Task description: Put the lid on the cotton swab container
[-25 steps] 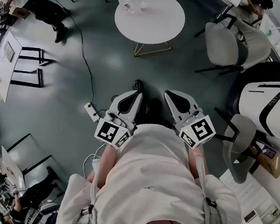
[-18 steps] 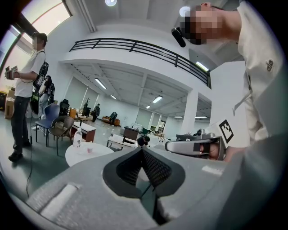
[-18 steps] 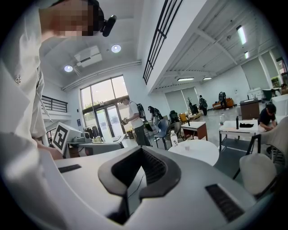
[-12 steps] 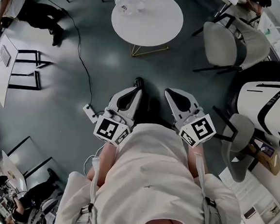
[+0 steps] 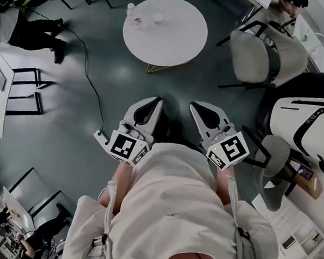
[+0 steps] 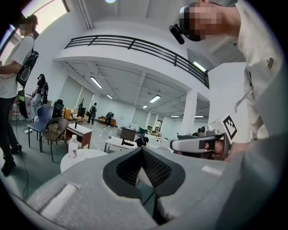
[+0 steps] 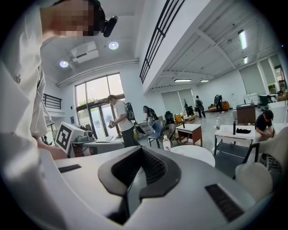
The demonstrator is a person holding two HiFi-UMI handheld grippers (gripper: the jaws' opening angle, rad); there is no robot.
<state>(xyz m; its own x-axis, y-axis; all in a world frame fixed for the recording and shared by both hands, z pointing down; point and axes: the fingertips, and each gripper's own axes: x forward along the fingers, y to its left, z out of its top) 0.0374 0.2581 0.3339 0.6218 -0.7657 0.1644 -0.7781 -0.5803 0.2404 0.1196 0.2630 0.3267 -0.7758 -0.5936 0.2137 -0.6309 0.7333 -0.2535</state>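
**Both grippers held at the waist, table well ahead**

The left gripper (image 5: 152, 101) and the right gripper (image 5: 195, 107) are seen side by side at the frame's centre in the head view. They are held against the front of a white shirt (image 5: 171, 211) and pointed at the dark floor (image 5: 68, 106).

In the left gripper view the tongs (image 6: 141, 151) are pressed together at the tips, with nothing pinched. The same is noted in the right gripper view (image 7: 141, 148): tips closed, nothing held.

A round white table (image 5: 175, 40) is placed at the upper centre, well apart from both grippers. A water bottle (image 5: 130, 8) is stood at its upper left edge. A clear container (image 5: 153, 11) is set just beside the bottle; it is too small to be confirmed as the swab container, and no lid can be made out.

A grey chair (image 5: 264, 50) is noted at the upper right. A cable (image 5: 90, 75) is trailed across the floor at the left.
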